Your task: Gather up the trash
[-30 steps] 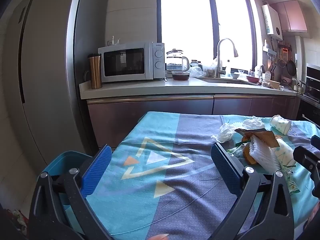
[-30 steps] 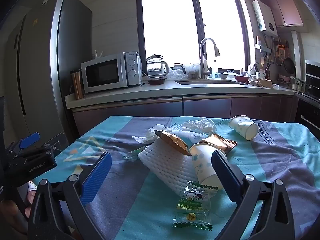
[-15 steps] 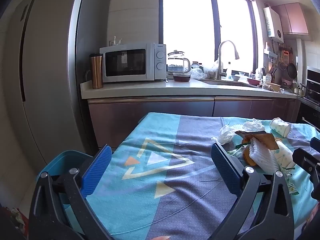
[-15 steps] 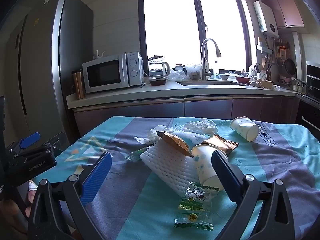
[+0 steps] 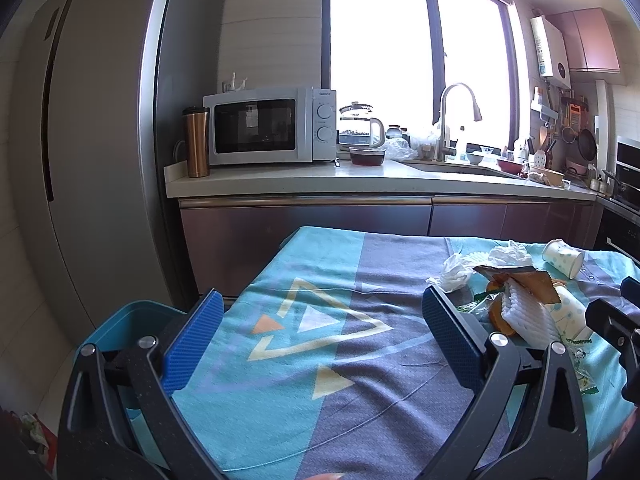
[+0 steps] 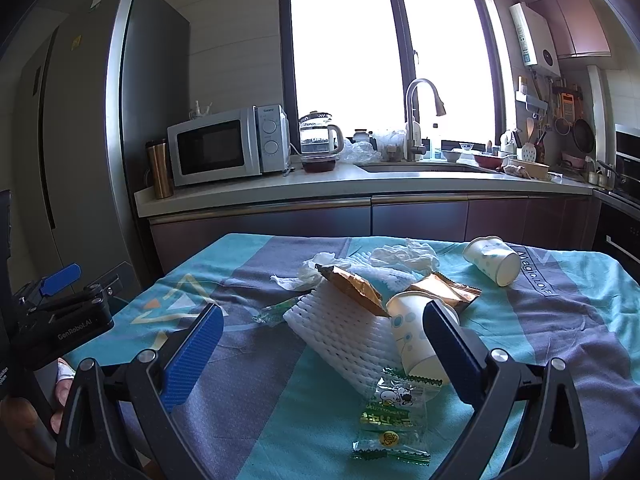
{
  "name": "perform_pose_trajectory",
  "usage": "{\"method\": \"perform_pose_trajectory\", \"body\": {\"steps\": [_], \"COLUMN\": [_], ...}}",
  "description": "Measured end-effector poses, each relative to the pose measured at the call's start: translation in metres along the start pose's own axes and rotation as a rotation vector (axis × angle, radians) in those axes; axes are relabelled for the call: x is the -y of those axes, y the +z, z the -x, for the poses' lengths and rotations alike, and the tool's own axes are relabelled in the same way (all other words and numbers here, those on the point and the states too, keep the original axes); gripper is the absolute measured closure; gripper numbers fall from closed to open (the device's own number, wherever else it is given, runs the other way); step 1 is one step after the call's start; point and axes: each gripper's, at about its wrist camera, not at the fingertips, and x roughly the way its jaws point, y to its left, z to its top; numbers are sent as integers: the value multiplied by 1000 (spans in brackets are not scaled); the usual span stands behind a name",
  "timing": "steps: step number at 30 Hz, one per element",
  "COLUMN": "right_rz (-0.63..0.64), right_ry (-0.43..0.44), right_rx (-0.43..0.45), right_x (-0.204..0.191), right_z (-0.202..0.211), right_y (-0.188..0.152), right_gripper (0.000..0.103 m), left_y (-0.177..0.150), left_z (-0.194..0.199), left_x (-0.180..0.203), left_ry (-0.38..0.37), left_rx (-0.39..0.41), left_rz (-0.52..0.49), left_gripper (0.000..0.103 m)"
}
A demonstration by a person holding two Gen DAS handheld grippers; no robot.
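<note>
Hovering low over the patterned tablecloth (image 6: 560, 320), the right gripper (image 6: 320, 344) has its blue-padded jaws spread wide and empty, and the left gripper (image 5: 320, 332) is likewise spread with nothing between its pads, poised over a bare stretch of cloth. Nearest the right gripper lies a clear green-printed candy wrapper (image 6: 390, 412), flat on the cloth. Just beyond it sits a white foam fruit net (image 6: 340, 332) with a brown snack packet (image 6: 352, 288) resting on top, and a dotted paper cup (image 6: 416, 340) lying on its side against the net. A second brown packet (image 6: 448, 292) sits just behind that cup. Farther back are crumpled white tissues (image 6: 404, 258), and another tipped paper cup (image 6: 494, 260) lies apart to the right. A teal bin (image 5: 128, 320) stands below the table's left edge, beside the left gripper.

Nothing appears collected yet; this looks like the approach to a first pick. The next move probably calls for lowering the right gripper onto the closest piece, closing gently since wrapper and foam are light and will slide or crush, then carrying it across to the bin. Beyond the table, the counter holds a microwave (image 6: 228, 146) and kettle (image 6: 320, 134).
</note>
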Motion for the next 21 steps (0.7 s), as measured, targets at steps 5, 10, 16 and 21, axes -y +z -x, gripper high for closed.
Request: {"method": "perform_pose_trajectory", "body": {"steps": [5,10,16,21], "right_rz": [1,-2,-2,-3], "right_ry": [-1,-1,-1,0], "right_rx": [0,-9,-13,-15], "right_x": [0,1,2,2], "right_z": [0,-3,-4,-4], "right_y": [0,0,1,0], "right_gripper": [6,6,6,6], "left_y": [1,0,-2,-4], "left_z": [-1,-2,-1,0], "left_x": [0,1,3,3], "left_ry": [0,1,2,3], "left_rx": [-1,-3,-3,-5], "left_rz": [1,-1,-1,2], "left_gripper": [5,5,5,5]}}
